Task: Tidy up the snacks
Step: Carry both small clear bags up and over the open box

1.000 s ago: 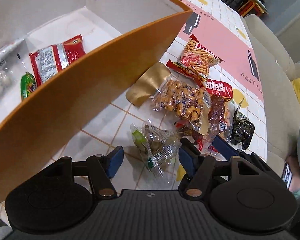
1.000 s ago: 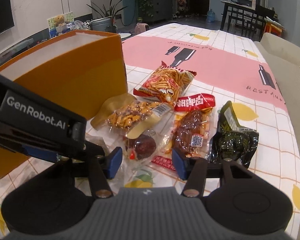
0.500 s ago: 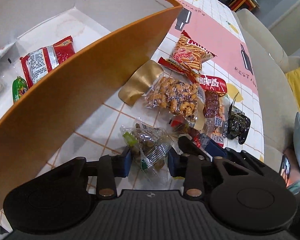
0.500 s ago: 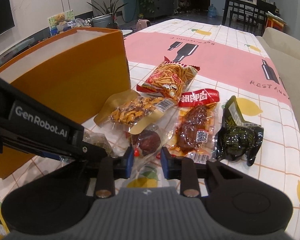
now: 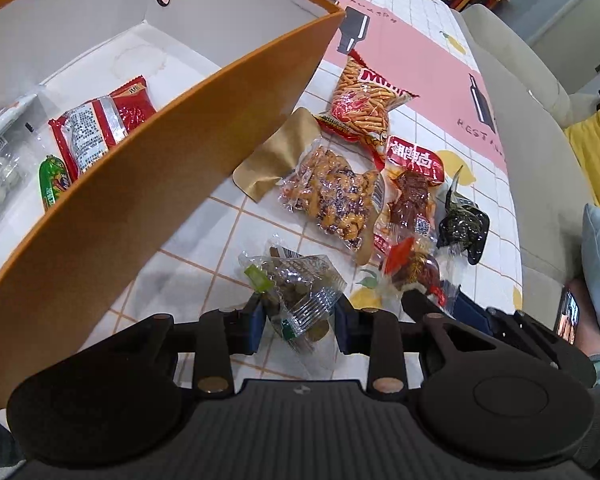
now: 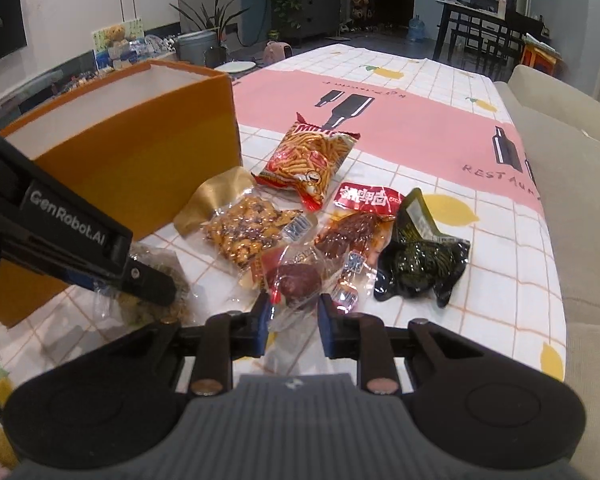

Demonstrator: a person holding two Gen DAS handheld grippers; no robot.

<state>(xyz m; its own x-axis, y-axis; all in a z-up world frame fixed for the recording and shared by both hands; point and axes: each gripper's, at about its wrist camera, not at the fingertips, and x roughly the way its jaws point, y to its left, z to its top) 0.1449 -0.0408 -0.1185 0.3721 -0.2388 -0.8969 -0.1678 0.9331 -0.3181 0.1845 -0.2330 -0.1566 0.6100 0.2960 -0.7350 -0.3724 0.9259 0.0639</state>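
Note:
My left gripper [image 5: 298, 326] is shut on a clear packet of brown nuts with a green label [image 5: 296, 286], just off the tablecloth beside the orange box [image 5: 148, 184]. My right gripper [image 6: 293, 322] is shut on a clear packet holding a dark red round snack [image 6: 298, 282]. In the right wrist view the left gripper [image 6: 152, 282] shows as a black arm over the nut packet [image 6: 156, 300]. In the left wrist view the right gripper's fingers [image 5: 420, 304] pinch the red snack packet [image 5: 414, 268].
Loose on the tablecloth lie an orange stick-snack bag [image 6: 312, 158], a gold-topped peanut pack [image 6: 248, 230], a red meat pack [image 6: 356, 232] and a dark green pack [image 6: 420, 258]. Inside the box are a red packet [image 5: 100, 126] and a green sausage [image 5: 52, 180]. A sofa [image 6: 580, 200] runs along the right.
Both grippers went from open around their packets to shut on them. The right one has drawn back and up a little with the red snack packet; the left stayed put.

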